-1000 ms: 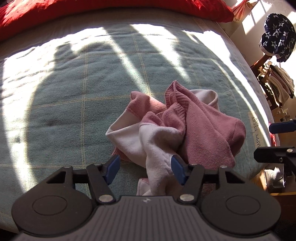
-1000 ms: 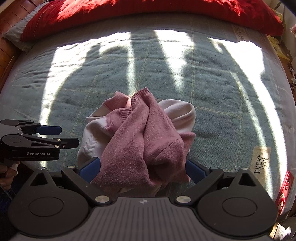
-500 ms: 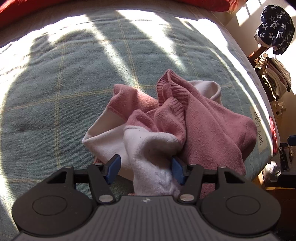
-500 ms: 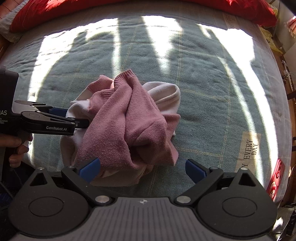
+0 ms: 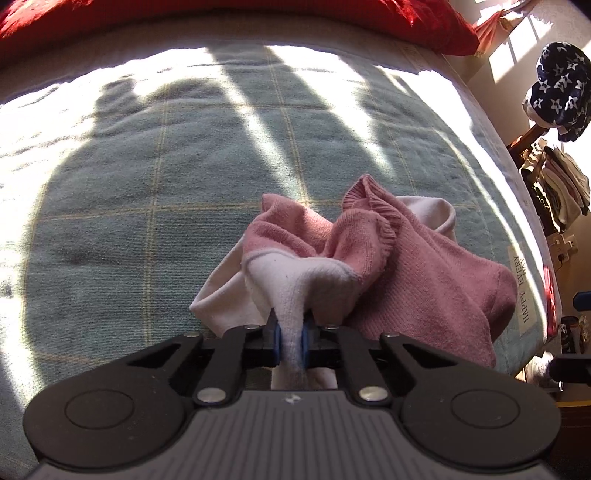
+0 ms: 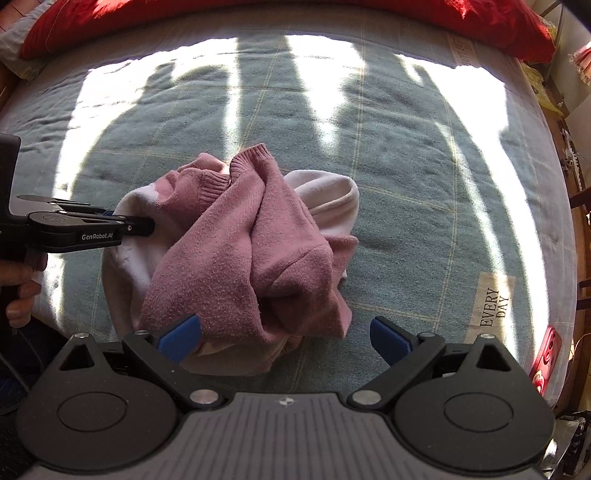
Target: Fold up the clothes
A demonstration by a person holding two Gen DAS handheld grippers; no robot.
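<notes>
- The sweater [image 6: 236, 251], pink with paler cream parts, lies bunched in a loose heap on the bed [image 6: 406, 155], near the bed's front edge and well clear of the red pillow [image 6: 258, 11] at the far side.
- The left tool [image 5: 290, 338] has its pads pressed together on a pale fold of the sweater; that fold is drawn taut into a peak toward the tool, while the rest of the garment rests on the green checked blanket.
- The right tool [image 6: 286, 338] is spread wide and holds nothing. Its left pad sits just beside or against the pink knit at the near side of the heap; I cannot tell whether it touches.
- Risk: the pinch takes only a narrow strip of thick, soft knit. A sharp pull could let it slide out of the pads.
- Risk: the layers are tangled, so lifting from this single point would probably drag the whole lump along rather than open it out, leaving sleeves twisted inside.
- Risk: the heap sits close to the bed's edge; pulling toward the person could tip part of it over the side.
- Risk: strong sun stripes and deep shadow hide where hems and sleeves run, so the free tool could close on two layers at once.
</notes>
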